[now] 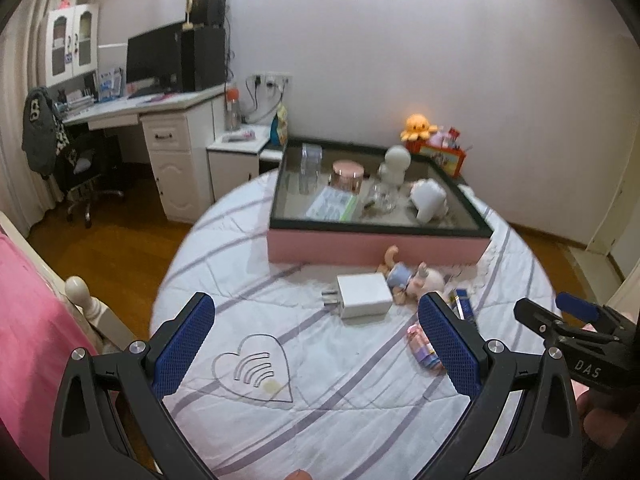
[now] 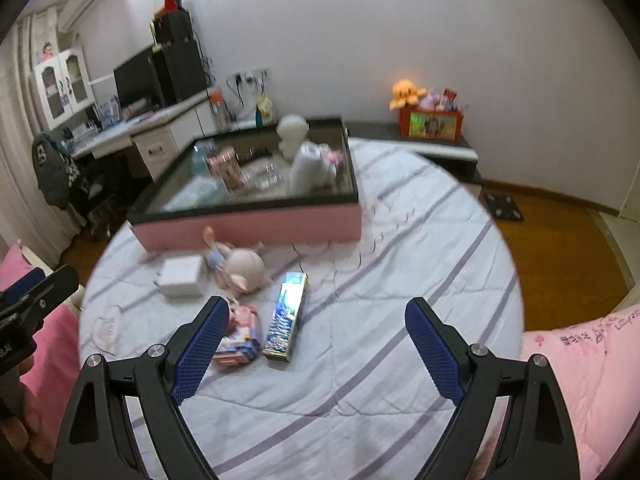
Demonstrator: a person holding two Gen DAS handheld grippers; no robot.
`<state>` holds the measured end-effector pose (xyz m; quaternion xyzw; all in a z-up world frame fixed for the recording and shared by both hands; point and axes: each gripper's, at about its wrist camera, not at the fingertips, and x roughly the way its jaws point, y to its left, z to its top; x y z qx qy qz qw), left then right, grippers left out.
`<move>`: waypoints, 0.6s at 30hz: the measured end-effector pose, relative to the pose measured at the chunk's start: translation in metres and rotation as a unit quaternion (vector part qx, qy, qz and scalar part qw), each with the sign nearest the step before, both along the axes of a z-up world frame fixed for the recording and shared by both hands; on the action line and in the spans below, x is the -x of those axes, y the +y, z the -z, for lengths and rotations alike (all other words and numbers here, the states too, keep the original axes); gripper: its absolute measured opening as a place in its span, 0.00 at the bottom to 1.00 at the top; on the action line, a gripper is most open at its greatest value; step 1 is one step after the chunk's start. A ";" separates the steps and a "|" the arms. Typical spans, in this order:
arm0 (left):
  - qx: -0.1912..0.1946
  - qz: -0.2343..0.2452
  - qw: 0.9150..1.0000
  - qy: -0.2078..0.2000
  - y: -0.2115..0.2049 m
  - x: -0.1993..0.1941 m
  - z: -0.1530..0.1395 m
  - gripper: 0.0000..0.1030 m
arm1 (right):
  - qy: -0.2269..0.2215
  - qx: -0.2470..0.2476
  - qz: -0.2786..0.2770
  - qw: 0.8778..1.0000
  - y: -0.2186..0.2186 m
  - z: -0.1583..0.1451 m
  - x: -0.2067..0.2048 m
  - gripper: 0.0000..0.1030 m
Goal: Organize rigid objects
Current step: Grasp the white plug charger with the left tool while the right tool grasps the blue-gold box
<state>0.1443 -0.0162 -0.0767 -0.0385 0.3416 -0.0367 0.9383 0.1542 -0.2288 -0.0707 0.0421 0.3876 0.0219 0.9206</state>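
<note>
A pink box with a dark rim (image 1: 376, 250) (image 2: 256, 226) sits on the striped bedspread and holds a white figure (image 1: 394, 166), a rose-gold tin (image 1: 347, 176), glass items and a green packet. In front of it lie a white charger (image 1: 362, 294) (image 2: 180, 276), a doll with a big pale head (image 1: 416, 278) (image 2: 240, 266), a long shiny blue carton (image 2: 286, 316) and a small pink packet (image 1: 424, 346) (image 2: 238, 336). My left gripper (image 1: 316, 344) is open above the bedspread, nothing between its fingers. My right gripper (image 2: 318, 346) is open too, with the carton just beyond its left finger.
A white desk (image 1: 160, 108) with monitor and chair stands at the left. An orange box with plush toys (image 1: 438, 152) (image 2: 432, 122) sits on a low shelf by the wall. Pink bedding (image 2: 580, 368) lies at the right, a bedpost (image 1: 80, 290) at the left, wooden floor (image 2: 552, 248) around.
</note>
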 end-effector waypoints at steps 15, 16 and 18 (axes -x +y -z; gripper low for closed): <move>-0.033 0.015 0.997 0.071 -0.032 -0.075 0.063 1.00 | 0.068 0.006 -0.015 0.998 0.004 0.055 -0.042 0.84; -0.037 0.015 0.996 0.074 -0.033 -0.077 0.065 1.00 | 0.072 0.009 -0.020 0.997 0.007 0.058 -0.044 0.79; -0.042 0.017 0.996 0.080 -0.036 -0.083 0.070 1.00 | 0.074 0.019 -0.023 0.997 0.010 0.061 -0.047 0.77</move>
